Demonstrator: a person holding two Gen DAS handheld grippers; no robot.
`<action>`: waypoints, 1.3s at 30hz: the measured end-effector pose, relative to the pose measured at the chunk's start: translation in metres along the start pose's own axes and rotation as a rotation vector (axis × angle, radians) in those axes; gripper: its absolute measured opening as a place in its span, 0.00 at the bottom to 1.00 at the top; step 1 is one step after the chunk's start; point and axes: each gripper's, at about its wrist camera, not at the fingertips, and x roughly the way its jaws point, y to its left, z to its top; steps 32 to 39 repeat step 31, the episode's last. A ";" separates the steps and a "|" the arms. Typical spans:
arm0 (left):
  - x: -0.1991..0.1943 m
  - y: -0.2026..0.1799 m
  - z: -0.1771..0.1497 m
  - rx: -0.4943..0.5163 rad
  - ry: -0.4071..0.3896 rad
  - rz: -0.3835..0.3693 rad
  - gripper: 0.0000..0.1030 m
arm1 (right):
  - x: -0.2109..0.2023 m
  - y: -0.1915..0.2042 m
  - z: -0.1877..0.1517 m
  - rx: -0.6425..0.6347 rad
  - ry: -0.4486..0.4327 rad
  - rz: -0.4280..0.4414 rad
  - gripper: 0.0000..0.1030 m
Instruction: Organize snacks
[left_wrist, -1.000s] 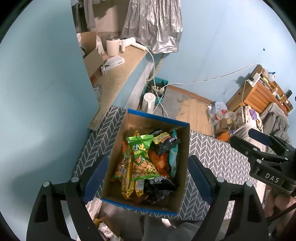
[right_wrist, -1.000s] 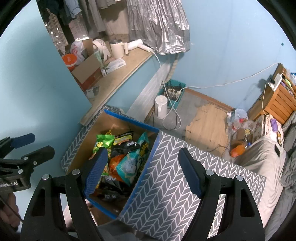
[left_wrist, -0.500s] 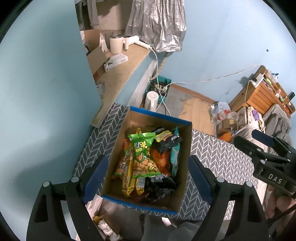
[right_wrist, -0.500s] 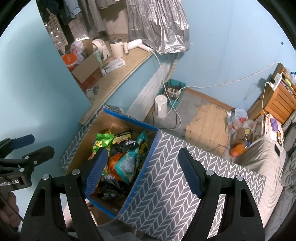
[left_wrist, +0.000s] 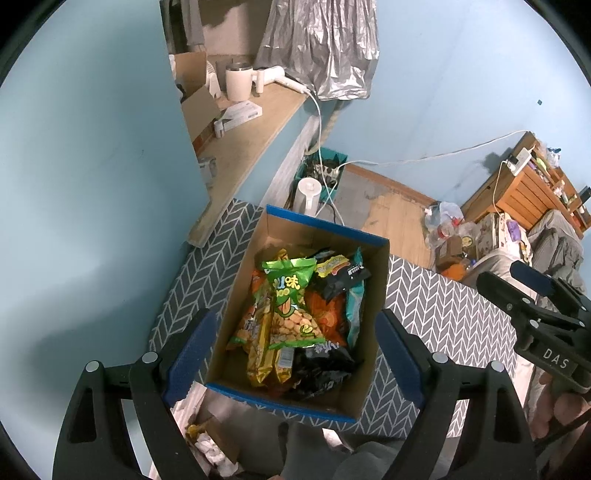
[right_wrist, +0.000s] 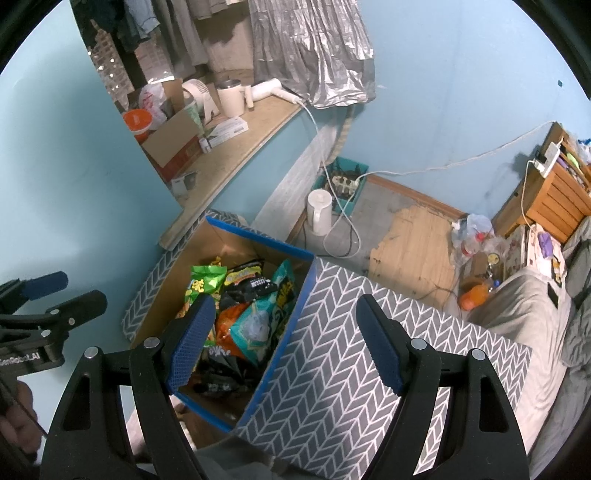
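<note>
A cardboard box (left_wrist: 373, 288) with blue rims sits on a grey herringbone table (left_wrist: 454, 314) and holds several snack bags. A green biscuit bag (left_wrist: 291, 306) lies on top, with a black bag (left_wrist: 341, 277), an orange bag (left_wrist: 328, 314) and a teal bag (right_wrist: 258, 325) beside it. My left gripper (left_wrist: 295, 354) is open and empty, high above the box. My right gripper (right_wrist: 284, 343) is open and empty, above the box's right wall (right_wrist: 291, 325). Each gripper shows in the other view, the right one (left_wrist: 532, 295) and the left one (right_wrist: 48, 295).
A wooden ledge (right_wrist: 236, 147) at the back left carries a mug, a hair dryer and an open carton. On the floor beyond the table stand a white kettle (right_wrist: 319, 210), a power strip in a teal bin and cables. A bed (right_wrist: 535, 314) lies at right.
Both grippers have drifted slightly, so the box sits a little lower and further right in the left wrist view. Both stay open and empty. The snacks have not moved.
</note>
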 end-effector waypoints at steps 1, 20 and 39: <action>0.000 0.000 -0.001 0.001 -0.001 0.000 0.86 | 0.000 0.000 0.000 0.002 0.000 -0.002 0.76; 0.001 0.001 -0.001 0.009 0.007 -0.037 0.91 | -0.001 0.002 -0.002 0.009 0.000 -0.010 0.76; 0.000 0.001 -0.003 0.016 0.003 -0.043 0.91 | -0.002 0.003 -0.002 0.013 -0.001 -0.011 0.76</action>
